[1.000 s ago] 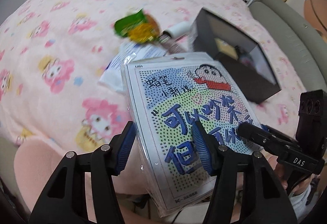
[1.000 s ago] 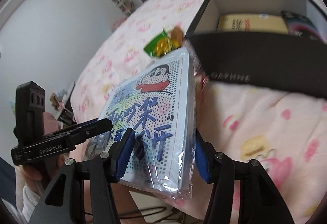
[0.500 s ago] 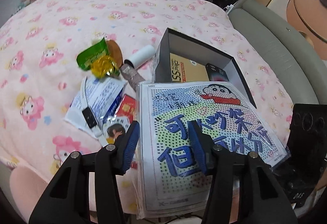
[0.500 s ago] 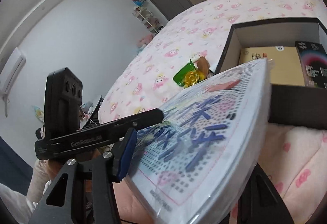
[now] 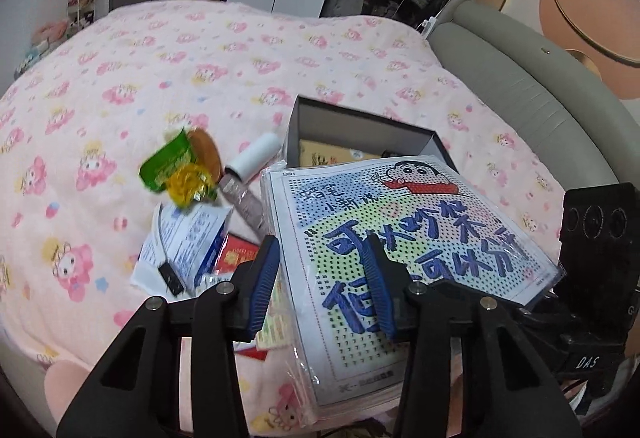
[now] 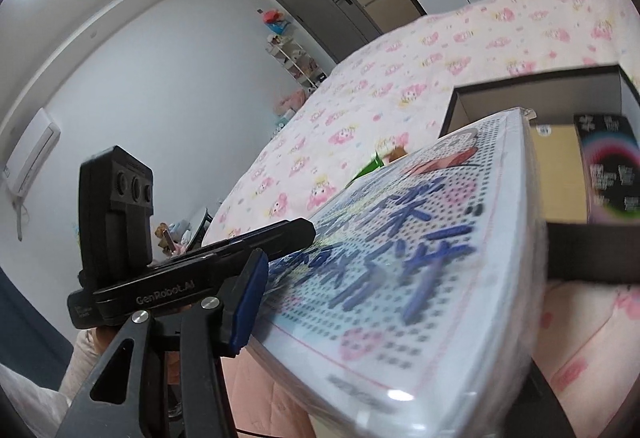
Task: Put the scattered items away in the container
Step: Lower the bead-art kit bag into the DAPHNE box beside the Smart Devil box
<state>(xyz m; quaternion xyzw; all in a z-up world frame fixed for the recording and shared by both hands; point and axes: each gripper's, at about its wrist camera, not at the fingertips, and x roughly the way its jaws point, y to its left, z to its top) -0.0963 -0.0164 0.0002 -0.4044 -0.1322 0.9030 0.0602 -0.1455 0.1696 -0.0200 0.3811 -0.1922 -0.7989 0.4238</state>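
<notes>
A flat plastic-wrapped cartoon bead kit is held level above the bed by both grippers, its far edge at the open black box. My left gripper is shut on its near left edge. My right gripper is shut on the kit from the right side; its right finger is hidden behind the kit. The box holds a tan carton and a dark packet. Scattered on the bed are a green snack packet, a white tube and a paper sachet.
A red card and a small black device lie with the loose items. A grey padded headboard curves along the right. The pink patterned bedspread stretches to the far left.
Both grippers have lifted the bead kit off the pile and carried it up toward the box. The items under it now show.
</notes>
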